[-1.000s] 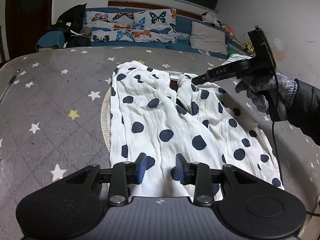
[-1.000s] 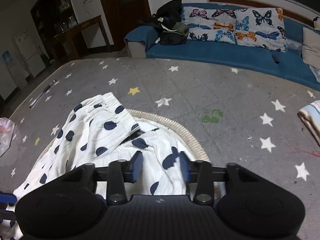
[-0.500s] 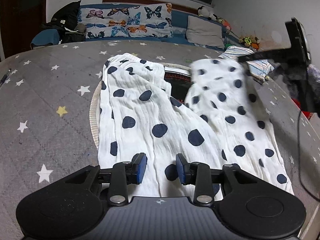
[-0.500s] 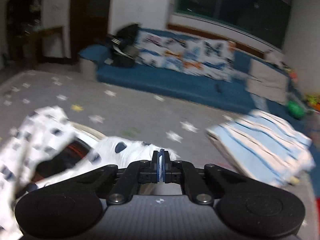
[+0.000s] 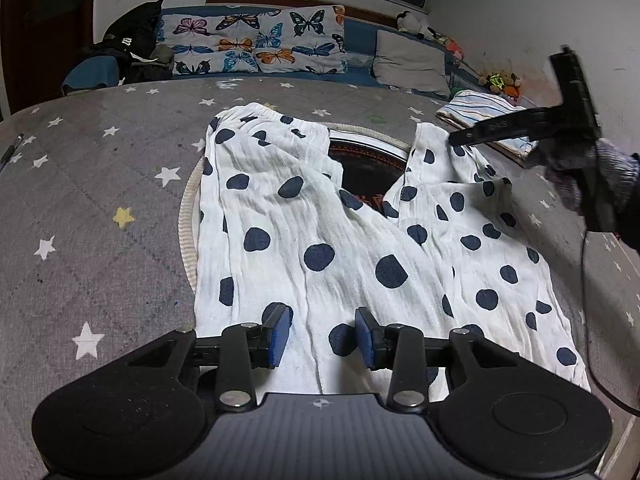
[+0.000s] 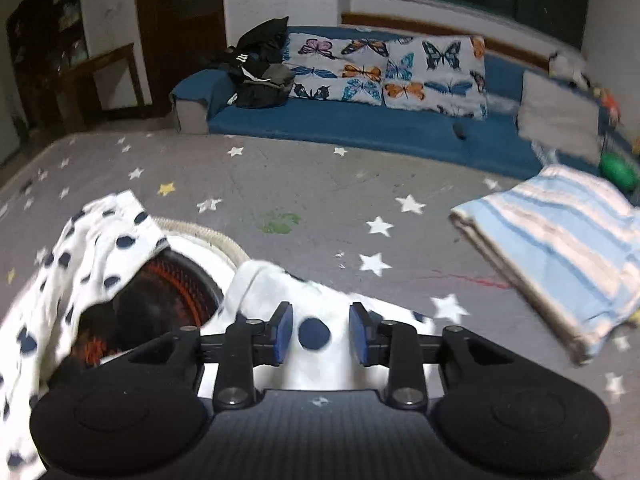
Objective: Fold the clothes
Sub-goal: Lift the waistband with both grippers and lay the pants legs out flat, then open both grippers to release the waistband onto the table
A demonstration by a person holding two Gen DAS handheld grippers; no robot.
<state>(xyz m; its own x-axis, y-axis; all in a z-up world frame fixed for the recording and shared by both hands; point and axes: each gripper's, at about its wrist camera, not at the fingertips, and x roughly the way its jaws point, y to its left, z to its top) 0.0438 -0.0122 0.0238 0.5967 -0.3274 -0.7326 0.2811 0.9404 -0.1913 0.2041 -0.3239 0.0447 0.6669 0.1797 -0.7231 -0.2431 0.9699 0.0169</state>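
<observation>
White trousers with dark blue dots (image 5: 320, 240) lie spread on the grey star-patterned surface (image 5: 100, 208). My left gripper (image 5: 322, 336) hovers over their near end. Its jaws are opening, with cloth lying below the gap and neither blue pad pressing on it. My right gripper (image 6: 320, 334) is over the right waist corner (image 6: 280, 292). Its jaws are opening too, and a dotted fold sits between the pads without being pinched. In the left wrist view the right gripper (image 5: 454, 140) reaches that corner, held by a gloved hand (image 5: 580, 172).
A round mat with a cream rim and dark red centre (image 5: 360, 160) lies under the trousers. A folded blue-striped cloth (image 6: 560, 248) sits to the right. Behind are a blue sofa (image 6: 360, 128) with butterfly cushions and dark clothes (image 6: 256, 72). A pen (image 5: 12, 148) lies far left.
The right gripper shut on the waist corner, pulled it to the right so the trousers spread apart, and its jaws now stand apart. The left jaws have widened slightly.
</observation>
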